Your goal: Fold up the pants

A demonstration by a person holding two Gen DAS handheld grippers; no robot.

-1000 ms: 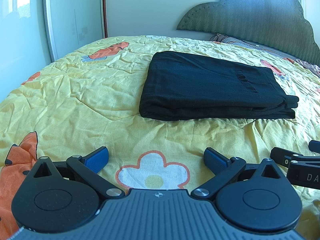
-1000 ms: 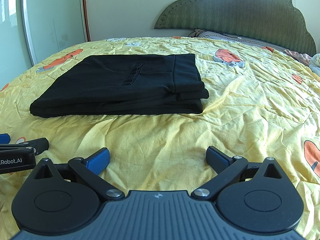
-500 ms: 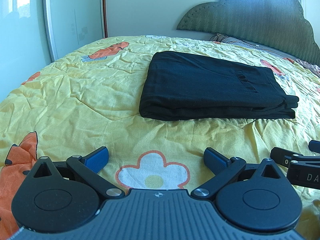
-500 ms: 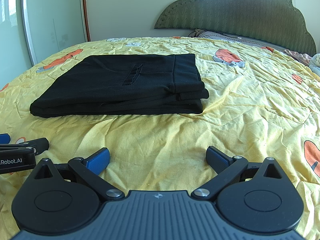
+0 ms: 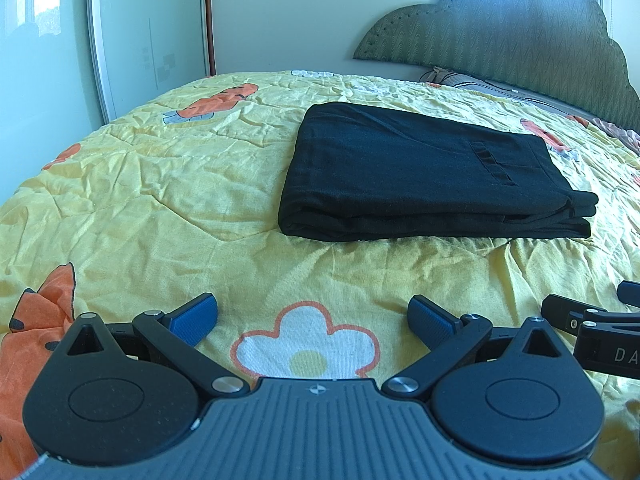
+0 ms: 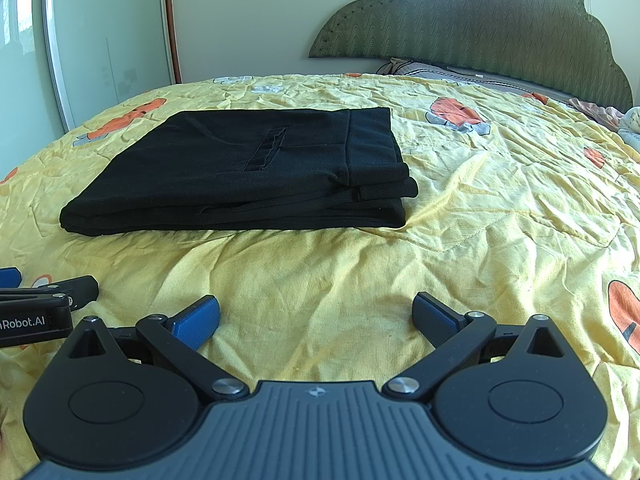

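The black fabric pants [image 5: 424, 172] lie folded into a flat rectangular stack on the yellow quilted bedspread with orange and white flower prints [image 5: 160, 184]. The left gripper [image 5: 313, 314], with blue-padded fingers, rests low over the bedspread, jaws spread wide and empty. The right gripper [image 6: 316, 314] sits alongside, equally wide open, holding nothing. Both are near the pants but clear of them. A green scalloped padded headboard [image 6: 460, 20] stands behind.

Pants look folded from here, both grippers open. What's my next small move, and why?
Probably none on the cloth: keep both back. The black pants lie in a compact stacked rectangle on the yellow quilt, while the left gripper and right gripper are open, empty, and short of it.
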